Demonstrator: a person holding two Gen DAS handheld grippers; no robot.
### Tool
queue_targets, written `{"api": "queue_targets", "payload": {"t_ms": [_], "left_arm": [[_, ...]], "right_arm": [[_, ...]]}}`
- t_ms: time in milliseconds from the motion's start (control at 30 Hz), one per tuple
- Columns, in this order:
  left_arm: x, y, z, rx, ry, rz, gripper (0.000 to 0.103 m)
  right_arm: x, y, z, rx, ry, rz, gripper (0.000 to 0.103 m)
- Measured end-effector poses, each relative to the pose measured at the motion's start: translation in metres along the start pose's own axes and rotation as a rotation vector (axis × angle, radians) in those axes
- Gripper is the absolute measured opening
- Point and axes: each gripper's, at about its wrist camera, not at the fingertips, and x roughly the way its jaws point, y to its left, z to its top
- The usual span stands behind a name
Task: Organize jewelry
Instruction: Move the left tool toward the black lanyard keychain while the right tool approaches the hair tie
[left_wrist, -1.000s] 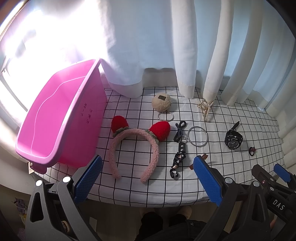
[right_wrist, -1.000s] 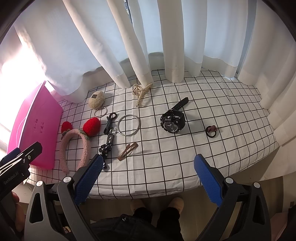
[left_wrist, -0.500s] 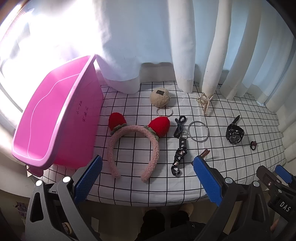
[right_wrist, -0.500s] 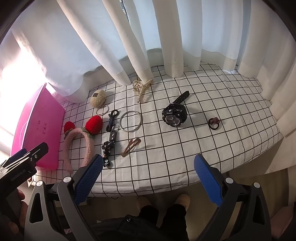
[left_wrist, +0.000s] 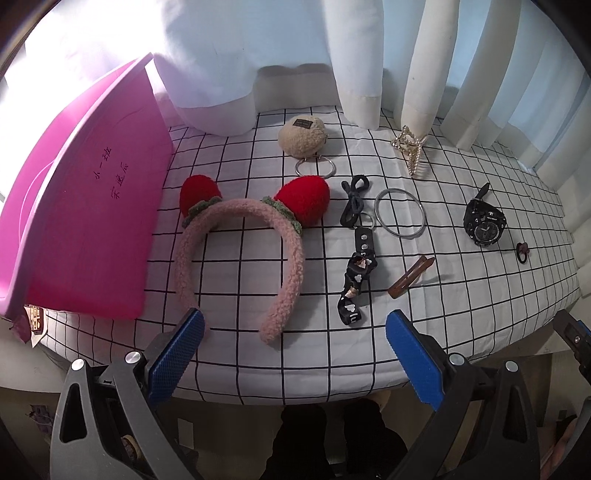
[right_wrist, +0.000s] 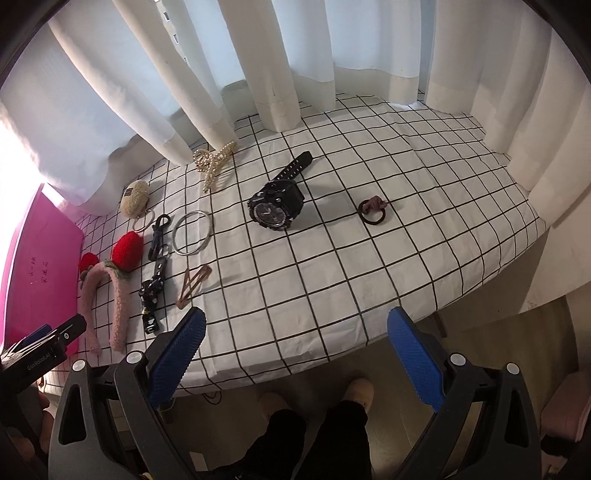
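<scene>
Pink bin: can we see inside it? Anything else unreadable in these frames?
- Pink bin interior: left wrist view shows only its outer wall and rim; in the right wrist view the frame edge cuts it.
- Watch dial: too small to read in either view.
- Keychain label: text too small.
- Bin's handwritten marks: too small to read reliably.

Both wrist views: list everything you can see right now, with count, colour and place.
bin: 1, pink, table's left end
headband: 1, pink with red ears, beside bin
plush keyring: 1, beige, back near curtain
pearl hair claw: 1, gold and pearl, back
black strap charm: 1, black, right of headband
bangle: 1, silver, centre
hair clip: 1, brown, front of bangle
watch: 1, black, centre-right
hair tie: 1, brown, right of watch
tablecloth: 1, white, black grid
curtain: white, behind table
left hand-held gripper: blue pads, open
right hand-held gripper: blue pads, open
</scene>
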Motion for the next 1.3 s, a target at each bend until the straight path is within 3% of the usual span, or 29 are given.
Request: {"api": "queue_targets", "payload": {"t_ms": [233,600,767,1300], "left_arm": [[0.022,-0.014,-0.01,-0.105,0.007,0.039,0.097],[0.064,-0.035,-0.017,-0.255,-0.024,0.076,0.097],[0.079,-0.037,-0.018,-0.26,-0.063,0.108,0.097],[0.097,-0.05,-0.023,-0.2,-0.203,0.14,0.097]], "right_arm": [[0.032,-0.043,0.021,-0.069,0.011,-0.005,0.094],[0.09,-0.082,0.045,-0.22,0.06,0.084,0.094],[0.107,-0.089,0.045,-0.226,0.053,0.098,0.094],[0.131,-0.091,0.053,-0.205,-0.09,0.104,0.094]]}}
